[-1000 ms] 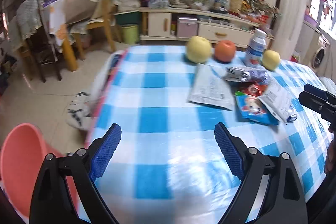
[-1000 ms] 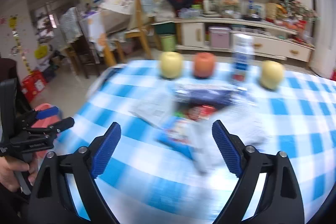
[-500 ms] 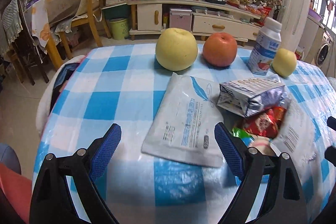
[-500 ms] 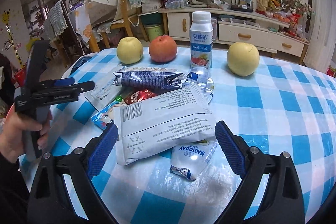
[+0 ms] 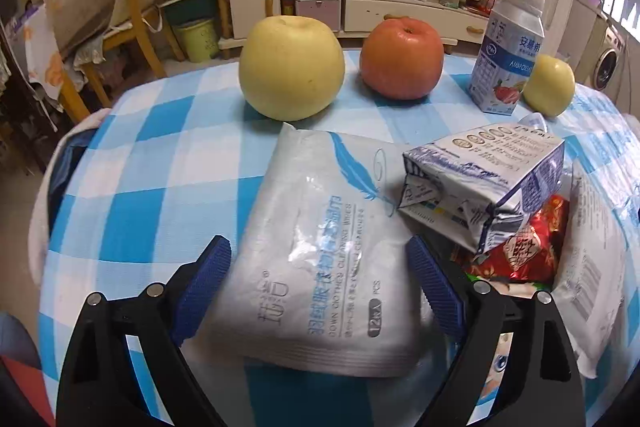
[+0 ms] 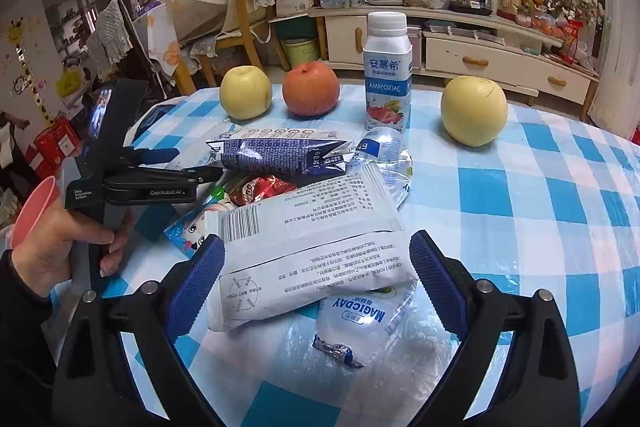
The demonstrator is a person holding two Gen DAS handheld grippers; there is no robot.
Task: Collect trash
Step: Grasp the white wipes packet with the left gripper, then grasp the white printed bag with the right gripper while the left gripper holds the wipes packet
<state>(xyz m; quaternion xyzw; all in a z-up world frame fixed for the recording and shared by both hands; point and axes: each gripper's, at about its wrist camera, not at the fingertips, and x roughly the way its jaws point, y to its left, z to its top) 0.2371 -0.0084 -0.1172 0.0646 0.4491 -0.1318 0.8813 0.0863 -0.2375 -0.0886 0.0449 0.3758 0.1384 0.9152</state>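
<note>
A heap of trash lies on the blue-checked table (image 5: 152, 163). In the left wrist view my left gripper (image 5: 320, 287) is open, its blue pads either side of the near end of a white wipes pack (image 5: 320, 227). Right of the pack a crushed silver carton (image 5: 480, 183) rests on a red wrapper (image 5: 524, 247). My right gripper (image 6: 316, 281) is open around a white barcode pack (image 6: 312, 247), which overlaps a clear Magicday bag (image 6: 360, 319). The right wrist view also shows the left gripper (image 6: 196, 165) held by a hand (image 6: 60, 247).
Two yellow apples (image 6: 245, 91) (image 6: 474, 110), a red apple (image 6: 311, 89) and an upright yogurt bottle (image 6: 388, 75) stand behind the heap. A pink bin (image 6: 34, 203) sits off the table's left edge. Chairs and a cabinet (image 6: 500, 63) stand beyond.
Both grippers have moved forward and down to the trash heap. The left one now straddles the wipes pack, the right one the barcode pack. Both stay open.
</note>
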